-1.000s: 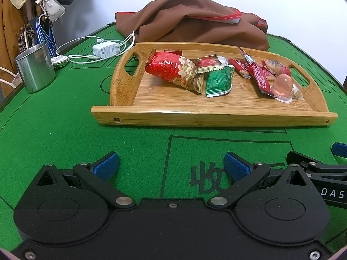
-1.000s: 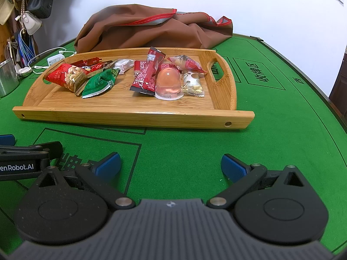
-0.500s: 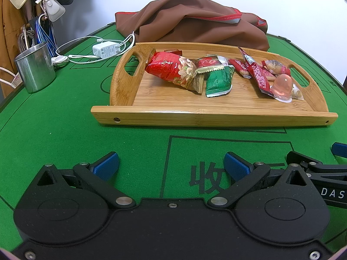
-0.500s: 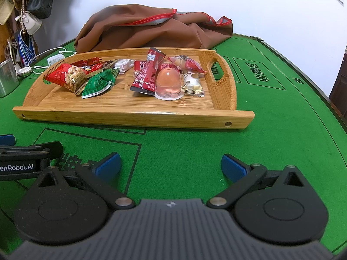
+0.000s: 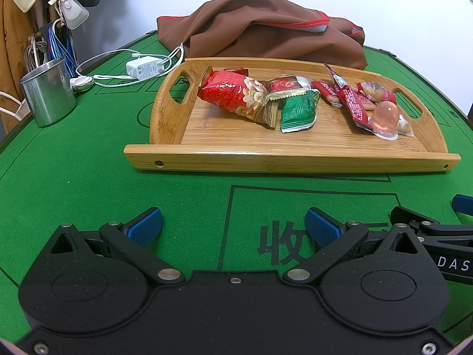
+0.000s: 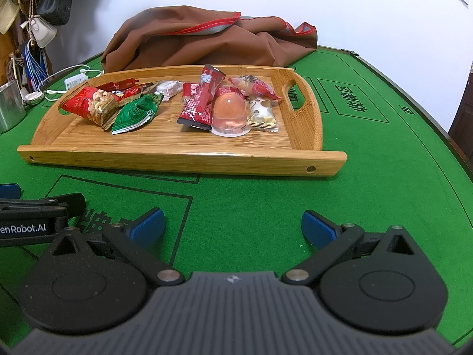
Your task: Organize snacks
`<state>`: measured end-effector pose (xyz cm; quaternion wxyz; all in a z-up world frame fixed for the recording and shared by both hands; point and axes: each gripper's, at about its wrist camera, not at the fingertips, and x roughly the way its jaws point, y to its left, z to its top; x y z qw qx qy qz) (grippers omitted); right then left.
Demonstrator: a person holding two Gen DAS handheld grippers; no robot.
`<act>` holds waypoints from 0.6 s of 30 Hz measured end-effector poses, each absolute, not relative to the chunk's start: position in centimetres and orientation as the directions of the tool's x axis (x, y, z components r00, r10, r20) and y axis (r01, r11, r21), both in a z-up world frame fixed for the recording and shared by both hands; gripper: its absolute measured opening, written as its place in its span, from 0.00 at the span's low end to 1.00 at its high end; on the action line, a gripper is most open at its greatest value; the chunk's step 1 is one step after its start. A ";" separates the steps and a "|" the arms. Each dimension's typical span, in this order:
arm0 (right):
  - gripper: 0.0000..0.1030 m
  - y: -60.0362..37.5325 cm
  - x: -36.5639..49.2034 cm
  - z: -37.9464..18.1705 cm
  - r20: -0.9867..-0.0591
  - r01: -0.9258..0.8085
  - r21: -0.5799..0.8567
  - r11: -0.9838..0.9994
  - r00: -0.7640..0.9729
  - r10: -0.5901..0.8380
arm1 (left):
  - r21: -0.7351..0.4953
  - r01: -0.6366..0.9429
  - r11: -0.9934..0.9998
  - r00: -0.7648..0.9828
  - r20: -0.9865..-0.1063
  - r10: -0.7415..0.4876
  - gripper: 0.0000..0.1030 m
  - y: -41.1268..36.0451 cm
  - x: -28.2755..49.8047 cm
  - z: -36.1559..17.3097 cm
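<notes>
A rectangular bamboo tray with cut-out handles [image 5: 283, 156] sits on the green felt tabletop [image 5: 88, 171] and holds all the snacks. Toward its left handle lie a red nut packet [image 5: 236, 96] and a green foil sachet [image 5: 297, 112]; toward its right handle, a pink jelly cup [image 6: 229, 112] touches a long red wrapper [image 6: 201, 103]. Short of the tray's near rim, the left gripper [image 5: 233, 226] and right gripper [image 6: 232, 224] have blue-padded fingers [image 6: 147, 224] spread wide, grasping nothing.

A green felt table [image 5: 74, 177] printed with dark lines is seen under a tan bamboo tray [image 5: 266, 156], with red and green snack wrappers [image 5: 297, 111] mid-frame, brown red-trimmed cloth [image 5: 260, 38] up top.
</notes>
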<state>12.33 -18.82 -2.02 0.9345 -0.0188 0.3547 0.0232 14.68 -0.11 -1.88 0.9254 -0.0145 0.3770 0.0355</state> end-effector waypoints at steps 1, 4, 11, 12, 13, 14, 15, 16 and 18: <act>1.00 -18.8 12.3 -2.0 -0.664 -0.057 -0.019 0.998 0.747 0.030 | 0.000 -0.077 0.997 0.713 -0.699 0.055 1.00 -0.1 14.7 -1.9; 1.00 -18.8 12.3 -2.0 -0.664 -0.057 -0.019 0.998 0.747 0.030 | 0.000 -0.077 0.997 0.713 -0.699 0.055 1.00 -0.1 14.7 -1.9; 1.00 -18.8 12.3 -2.0 -0.664 -0.057 -0.018 0.998 0.747 0.030 | 0.000 -0.076 0.997 0.713 -0.699 0.055 1.00 -0.1 14.7 -1.9; 1.00 -18.8 12.3 -2.0 -0.664 -0.057 -0.018 0.998 0.747 0.030 | 0.000 -0.076 0.997 0.713 -0.699 0.055 1.00 -0.1 14.7 -1.9; 1.00 -18.8 12.3 -2.0 -0.664 -0.057 -0.018 0.998 0.747 0.030 | 0.000 -0.076 0.997 0.713 -0.699 0.055 1.00 -0.1 14.7 -1.9; 1.00 -18.8 12.3 -2.0 -0.664 -0.057 -0.018 0.998 0.747 0.030 | 0.000 -0.076 0.997 0.713 -0.699 0.055 1.00 -0.1 14.7 -1.9; 1.00 -18.8 12.3 -2.0 -0.664 -0.057 -0.018 0.998 0.747 0.030 | 0.000 -0.076 0.997 0.713 -0.699 0.055 1.00 -0.1 14.7 -1.9; 1.00 -18.8 12.3 -2.0 -0.664 -0.057 -0.018 0.998 0.747 0.030 | 0.000 -0.076 0.997 0.713 -0.699 0.055 1.00 -0.1 14.7 -1.9; 1.00 -18.8 12.3 -2.0 -0.664 -0.057 -0.018 0.998 0.747 0.030 | 0.000 -0.076 0.997 0.713 -0.699 0.055 1.00 -0.1 14.7 -1.9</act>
